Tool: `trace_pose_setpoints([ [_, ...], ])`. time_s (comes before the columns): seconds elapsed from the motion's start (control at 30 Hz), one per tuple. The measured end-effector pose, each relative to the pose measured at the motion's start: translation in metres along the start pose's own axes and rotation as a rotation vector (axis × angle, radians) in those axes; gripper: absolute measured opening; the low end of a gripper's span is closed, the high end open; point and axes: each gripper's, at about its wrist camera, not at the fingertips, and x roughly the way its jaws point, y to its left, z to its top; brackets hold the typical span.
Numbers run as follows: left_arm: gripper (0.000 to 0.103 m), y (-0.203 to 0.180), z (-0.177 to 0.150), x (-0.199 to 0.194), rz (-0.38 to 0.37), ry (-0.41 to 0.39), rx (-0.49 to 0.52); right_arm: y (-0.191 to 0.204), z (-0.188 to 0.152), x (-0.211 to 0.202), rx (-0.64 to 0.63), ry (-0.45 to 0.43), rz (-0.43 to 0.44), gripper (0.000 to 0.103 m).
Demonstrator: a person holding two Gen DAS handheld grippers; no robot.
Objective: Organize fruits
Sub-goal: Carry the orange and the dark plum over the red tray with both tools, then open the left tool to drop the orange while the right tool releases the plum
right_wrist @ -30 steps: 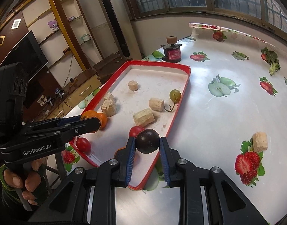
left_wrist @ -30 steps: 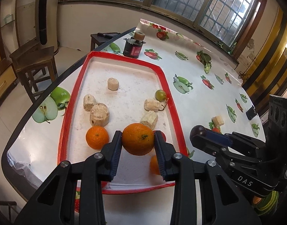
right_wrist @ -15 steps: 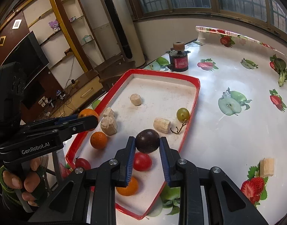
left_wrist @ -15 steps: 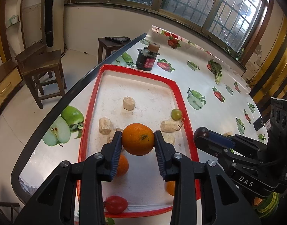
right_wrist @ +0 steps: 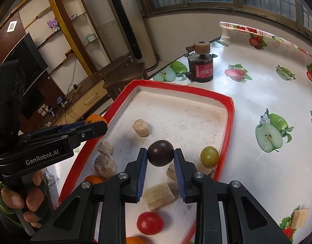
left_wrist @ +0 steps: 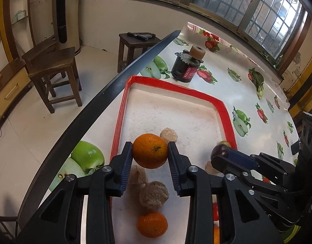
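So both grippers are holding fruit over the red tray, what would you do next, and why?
Probably lower the left gripper and set its orange on the bare far part of the red tray. The orange is clamped above tan chunks, while that stretch lies free; the right gripper holds a dark plum.

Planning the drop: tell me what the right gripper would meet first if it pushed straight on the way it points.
The right gripper, shut on the dark plum, would probably meet the bare white floor of the red-rimmed tray first; the beige block sits left of that line. Depth is uncertain.
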Motion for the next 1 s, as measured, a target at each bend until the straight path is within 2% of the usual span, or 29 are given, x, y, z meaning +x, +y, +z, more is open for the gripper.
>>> trace_pose_setpoints([
  [0.3,0.032,0.002,0.002,0.031,0.005,0.076,-0.011,-0.003,0.004,0.032,-0.007,0.049,-0.011,0.029],
  [0.5,0.032,-0.001,-0.002,0.033,0.022,0.085,-0.004,-0.005,0.002,0.04,-0.021,0.066,-0.018,0.03],
  [0.53,0.032,-0.001,-0.001,0.033,0.024,0.088,-0.003,-0.005,0.002,0.039,-0.022,0.063,-0.02,0.031],
  [0.6,0.033,-0.003,-0.001,0.034,0.035,0.095,0.0,-0.005,0.002,0.034,-0.022,0.047,-0.014,0.046],
  [0.63,0.034,-0.003,-0.001,0.033,0.04,0.099,0.001,-0.004,0.002,0.031,-0.024,0.039,-0.014,0.048],
  [0.7,0.05,-0.003,-0.001,0.031,0.037,0.101,-0.004,-0.002,0.002,0.027,-0.037,0.029,-0.023,0.049],
  [1.0,0.055,-0.006,-0.012,0.014,0.028,0.085,-0.013,-0.003,-0.013,-0.001,-0.031,0.005,-0.032,0.051],
])
